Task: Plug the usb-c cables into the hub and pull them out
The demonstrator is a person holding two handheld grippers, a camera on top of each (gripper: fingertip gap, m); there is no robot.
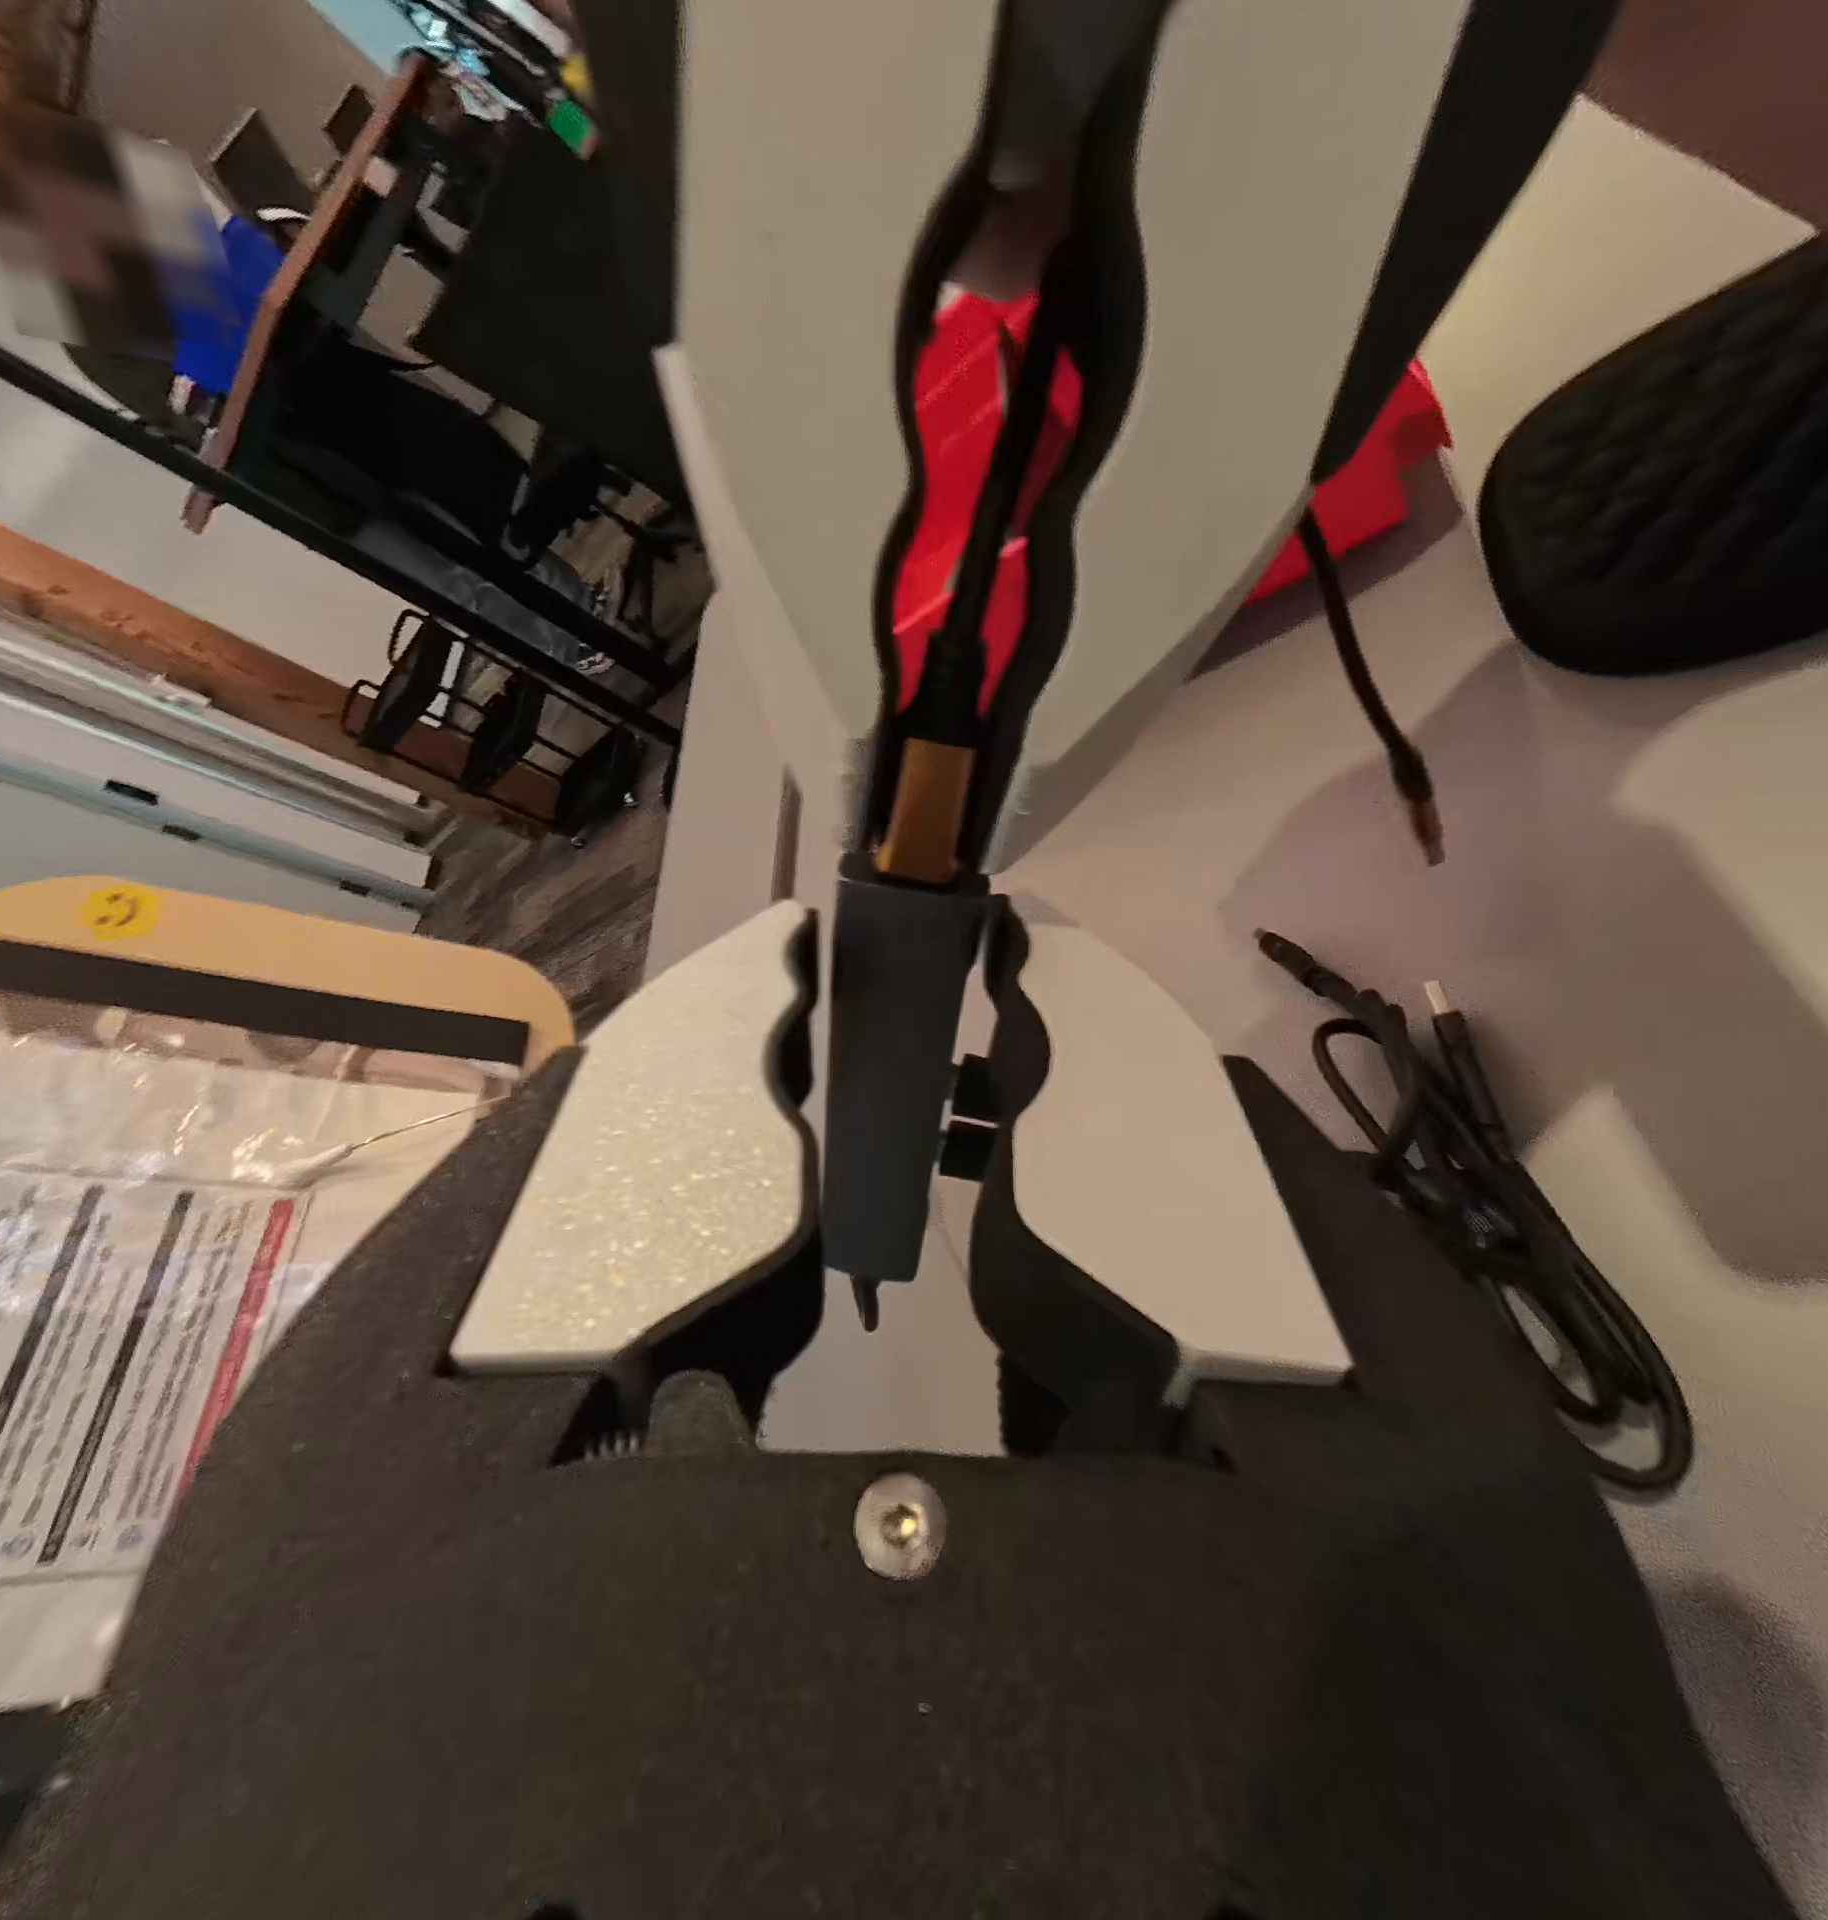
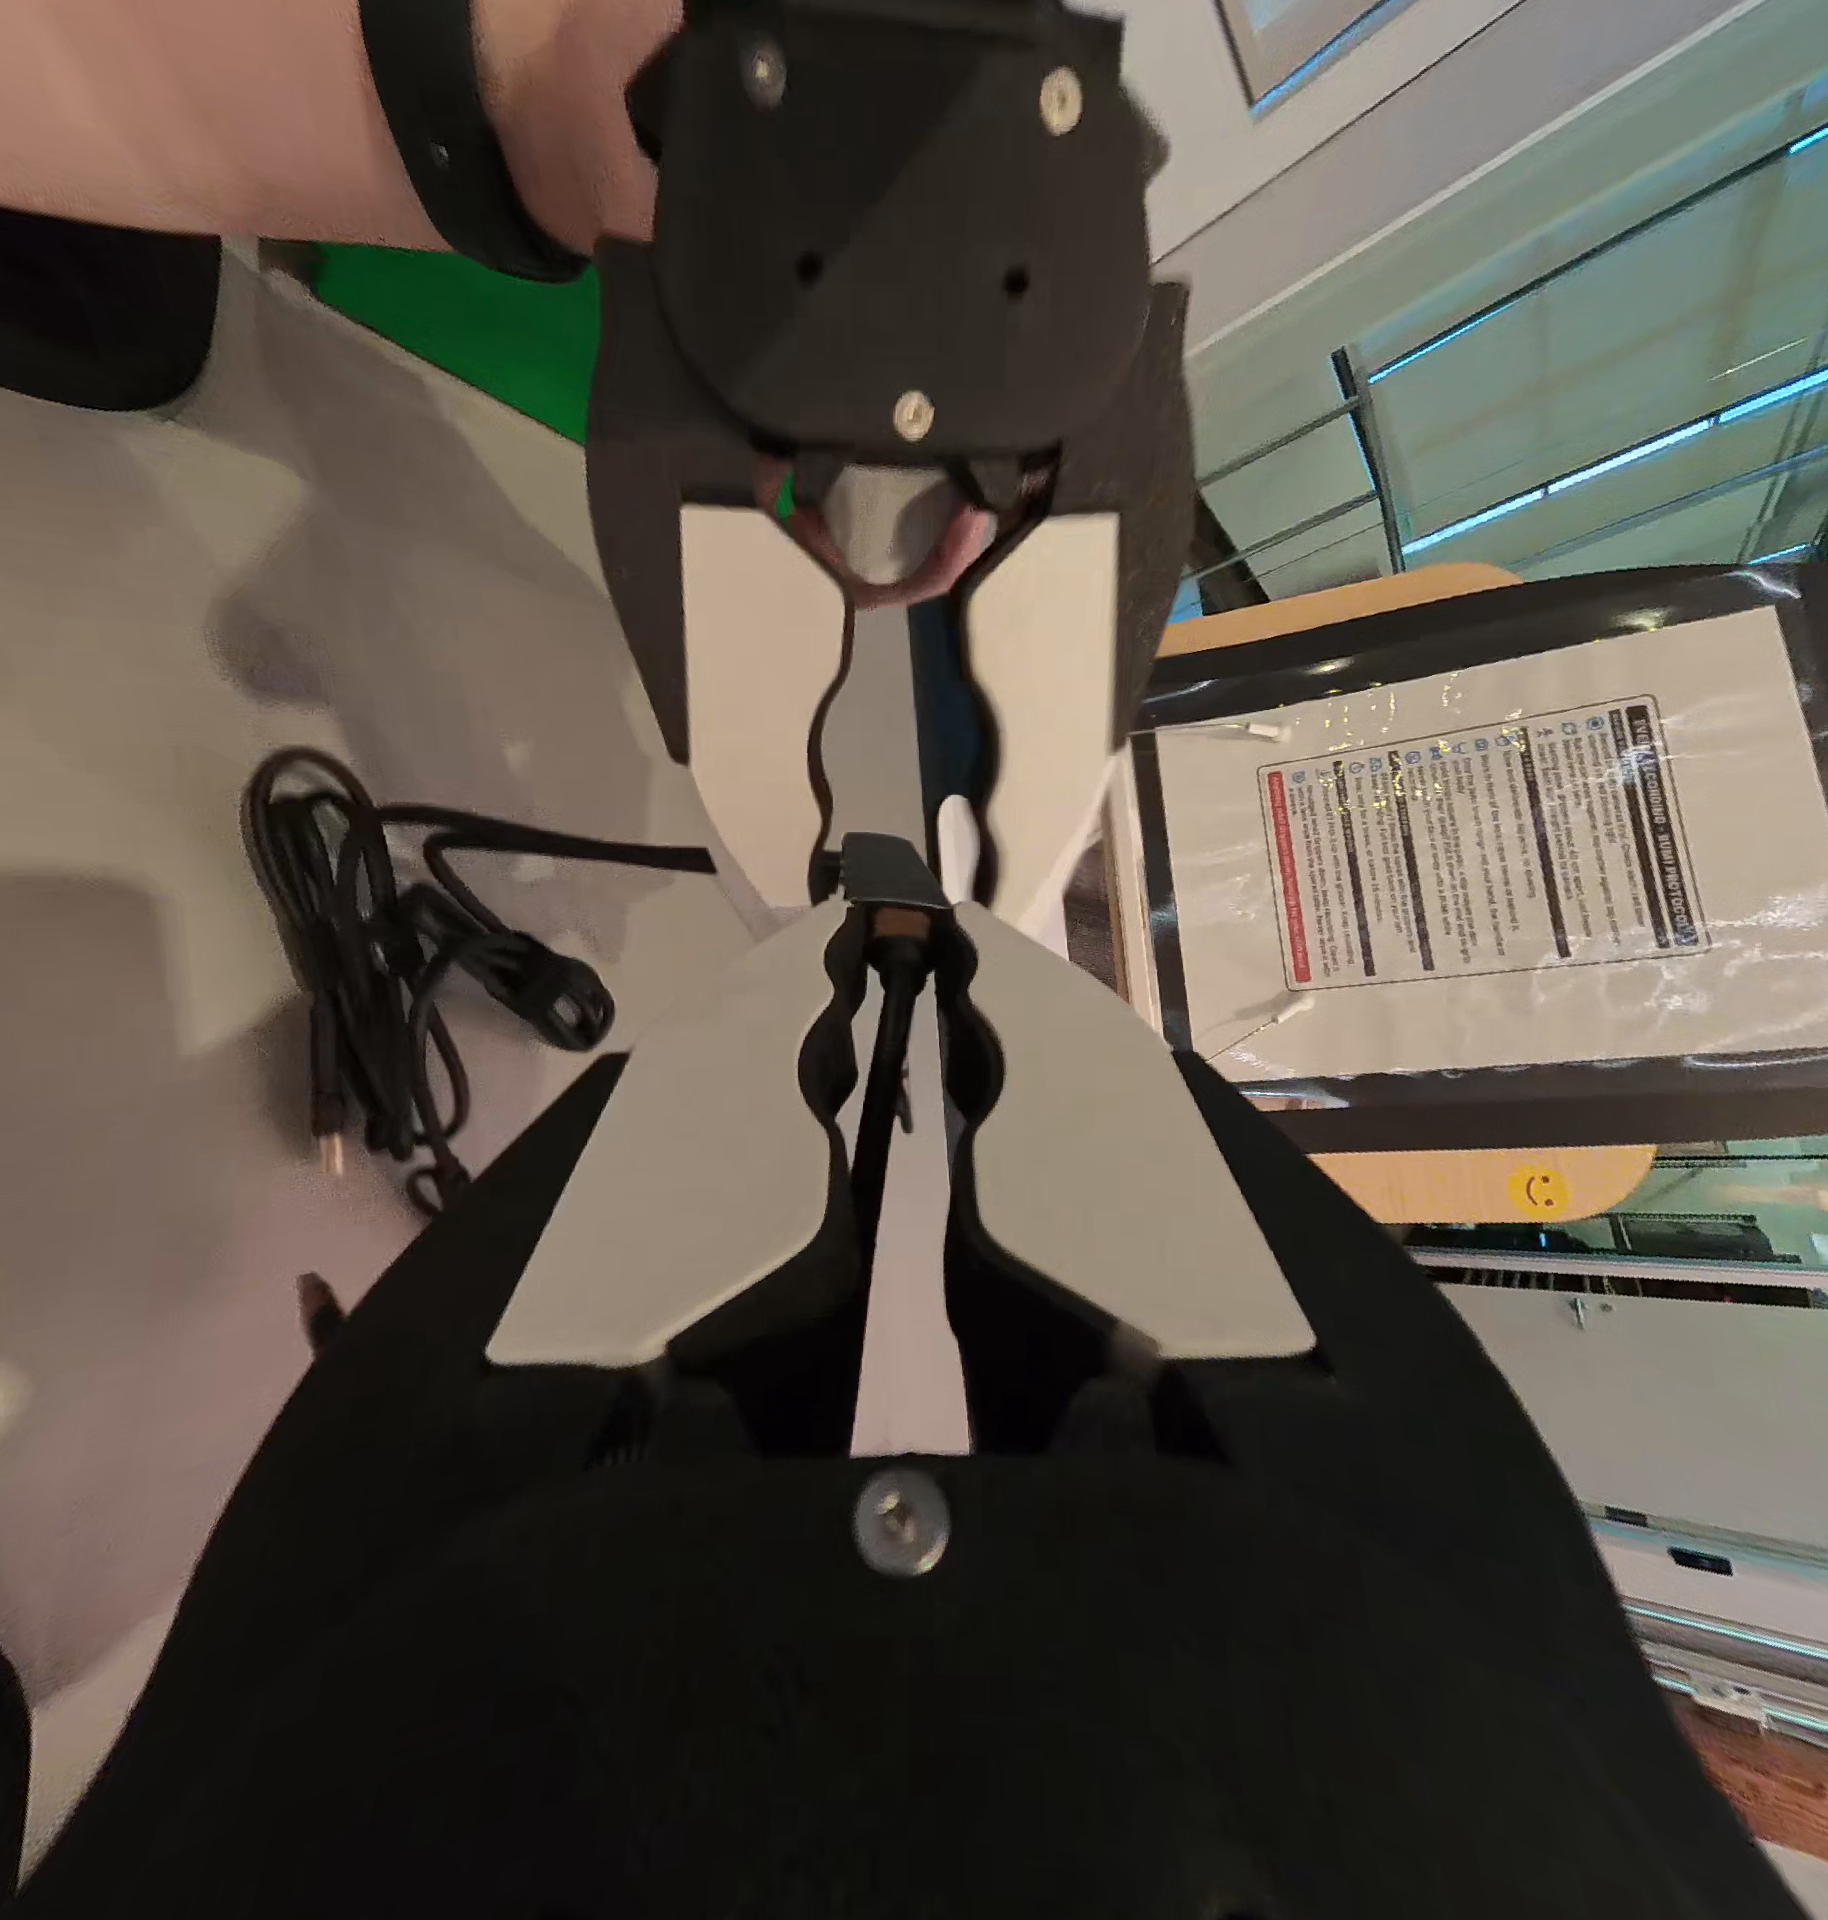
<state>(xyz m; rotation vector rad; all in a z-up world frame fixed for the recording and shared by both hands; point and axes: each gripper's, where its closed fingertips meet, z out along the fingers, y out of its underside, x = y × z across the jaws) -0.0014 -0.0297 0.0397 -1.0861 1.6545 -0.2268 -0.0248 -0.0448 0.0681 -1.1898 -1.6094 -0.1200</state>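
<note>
My left gripper (image 1: 902, 935) is shut on a dark grey hub (image 1: 889, 1081) and holds it above the white table (image 1: 1149, 862). My right gripper (image 2: 897, 914) faces it tip to tip and is shut on the brown plug (image 2: 894, 923) of a black usb-c cable (image 2: 879, 1070). In the left wrist view the right gripper (image 1: 931, 810) holds that plug (image 1: 925, 821) against the hub's far end; I cannot tell how deep it sits. In the right wrist view the hub (image 2: 889, 873) sits in the left gripper (image 2: 884, 883). The cable's other end (image 1: 1414, 810) dangles free.
A bundle of black cables (image 1: 1492, 1195) lies on the table beside the grippers; it also shows in the right wrist view (image 2: 390, 987). A laminated sheet on a wooden board (image 2: 1492, 862) lies on the other side. A red box (image 1: 1357, 488) and a black padded object (image 1: 1699, 468) stand beyond. My two grippers' fingertips are within a few centimetres of each other.
</note>
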